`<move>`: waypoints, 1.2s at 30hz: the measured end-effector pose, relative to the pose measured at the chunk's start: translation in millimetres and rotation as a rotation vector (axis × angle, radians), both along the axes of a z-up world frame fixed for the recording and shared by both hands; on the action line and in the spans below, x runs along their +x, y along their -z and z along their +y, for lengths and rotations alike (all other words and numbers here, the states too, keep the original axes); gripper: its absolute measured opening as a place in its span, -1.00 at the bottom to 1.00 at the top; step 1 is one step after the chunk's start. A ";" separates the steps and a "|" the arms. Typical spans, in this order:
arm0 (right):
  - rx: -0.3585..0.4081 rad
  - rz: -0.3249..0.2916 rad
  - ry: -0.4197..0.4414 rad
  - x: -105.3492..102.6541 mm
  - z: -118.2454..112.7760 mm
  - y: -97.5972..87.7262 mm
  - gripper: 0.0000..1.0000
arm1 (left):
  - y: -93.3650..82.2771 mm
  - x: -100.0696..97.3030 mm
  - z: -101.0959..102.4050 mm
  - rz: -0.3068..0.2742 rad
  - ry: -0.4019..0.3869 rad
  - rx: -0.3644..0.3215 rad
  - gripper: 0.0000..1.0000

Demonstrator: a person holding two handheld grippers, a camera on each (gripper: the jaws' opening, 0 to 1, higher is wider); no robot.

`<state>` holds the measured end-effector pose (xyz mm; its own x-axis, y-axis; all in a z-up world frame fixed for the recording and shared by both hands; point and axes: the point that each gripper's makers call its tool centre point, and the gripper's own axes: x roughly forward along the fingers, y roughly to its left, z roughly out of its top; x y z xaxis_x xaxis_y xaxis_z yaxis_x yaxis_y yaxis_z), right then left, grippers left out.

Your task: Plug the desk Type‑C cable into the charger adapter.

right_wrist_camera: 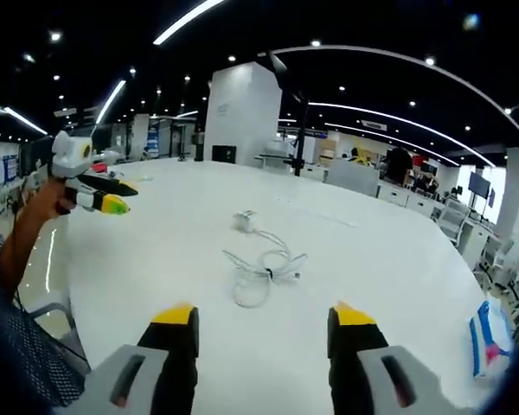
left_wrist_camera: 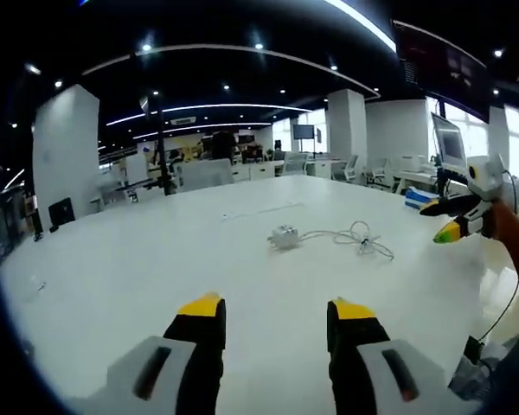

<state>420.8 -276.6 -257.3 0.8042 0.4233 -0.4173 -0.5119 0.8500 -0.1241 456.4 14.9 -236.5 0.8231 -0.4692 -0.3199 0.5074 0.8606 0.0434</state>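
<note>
- Table (left_wrist_camera: 112, 277): white and wide; both grippers hover above it.
- Left gripper (left_wrist_camera: 275, 313): jaws spread, holding nothing.
- Right gripper (right_wrist_camera: 264, 320): jaws spread, holding nothing.
- Cable (right_wrist_camera: 264, 268): white, loosely coiled mid-table, well apart from both grippers.
- Adapter (left_wrist_camera: 285, 237): small and white, at the cable's end.

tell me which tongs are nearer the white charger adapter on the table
Hard to call; neither is clearly nearer. The left tongs and right tongs both hang open, well short of the charger adapter, from different sides. The coiled cable lies between the right tongs and the adapter.
</note>
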 end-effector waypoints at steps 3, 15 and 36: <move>-0.007 0.011 0.022 -2.5 -3.1 4.4 0.24 | 0.6 -5.9 6.9 -0.002 -0.027 0.016 -0.06; 0.028 -0.016 0.071 -27.4 5.4 2.9 0.23 | 6.3 -32.2 8.7 0.008 -0.037 -0.030 -0.08; 0.006 -0.001 0.122 -24.5 -6.2 9.3 0.23 | 6.1 -25.1 19.6 -0.009 -0.087 0.003 -0.08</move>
